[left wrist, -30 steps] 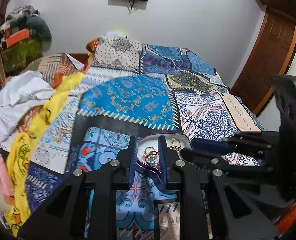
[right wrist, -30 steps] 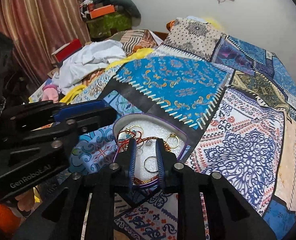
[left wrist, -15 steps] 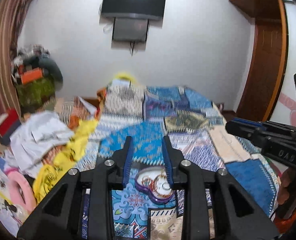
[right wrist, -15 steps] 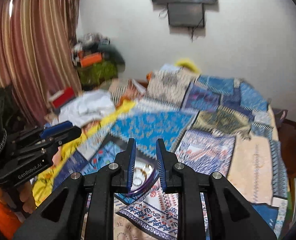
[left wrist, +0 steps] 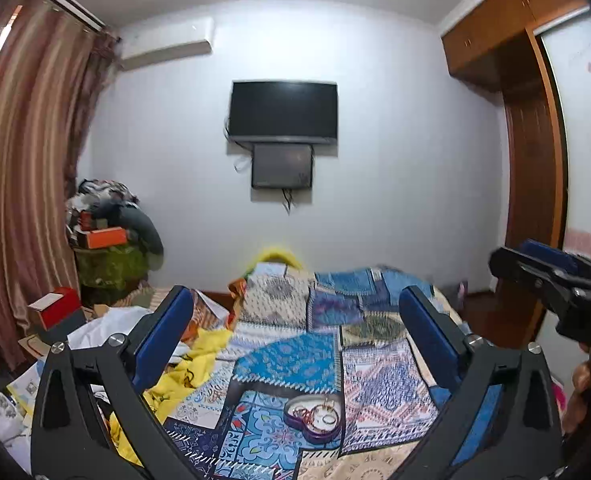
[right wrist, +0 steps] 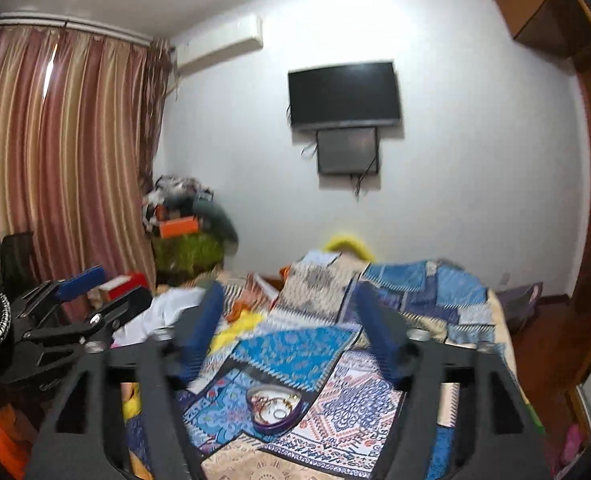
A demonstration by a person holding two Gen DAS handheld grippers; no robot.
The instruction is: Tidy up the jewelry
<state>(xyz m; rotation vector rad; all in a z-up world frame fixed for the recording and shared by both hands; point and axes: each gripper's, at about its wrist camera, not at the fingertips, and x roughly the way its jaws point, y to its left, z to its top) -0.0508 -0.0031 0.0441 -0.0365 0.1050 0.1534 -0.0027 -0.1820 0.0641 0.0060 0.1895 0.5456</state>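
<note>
A purple heart-shaped jewelry box [left wrist: 314,417] lies open on the patterned bedspread, holding gold rings, bangles and a red chain. It also shows in the right wrist view [right wrist: 274,403]. My left gripper [left wrist: 295,316] is open and empty, held well back from and above the box. My right gripper [right wrist: 289,308] is open and empty too, equally far back. The right gripper shows at the right edge of the left wrist view [left wrist: 551,280]; the left gripper shows at the left of the right wrist view [right wrist: 83,300].
The bed [left wrist: 375,364] is covered with a blue patchwork spread. White and yellow clothes [left wrist: 191,364] lie along its left side. A pile of bags and boxes [left wrist: 107,240] stands by the curtain. A TV [left wrist: 283,110] hangs on the far wall. A wooden wardrobe [left wrist: 527,160] is at right.
Both grippers have pulled up and back from the box, which now looks small and far. Both sets of jaws have opened wide from nearly shut.
</note>
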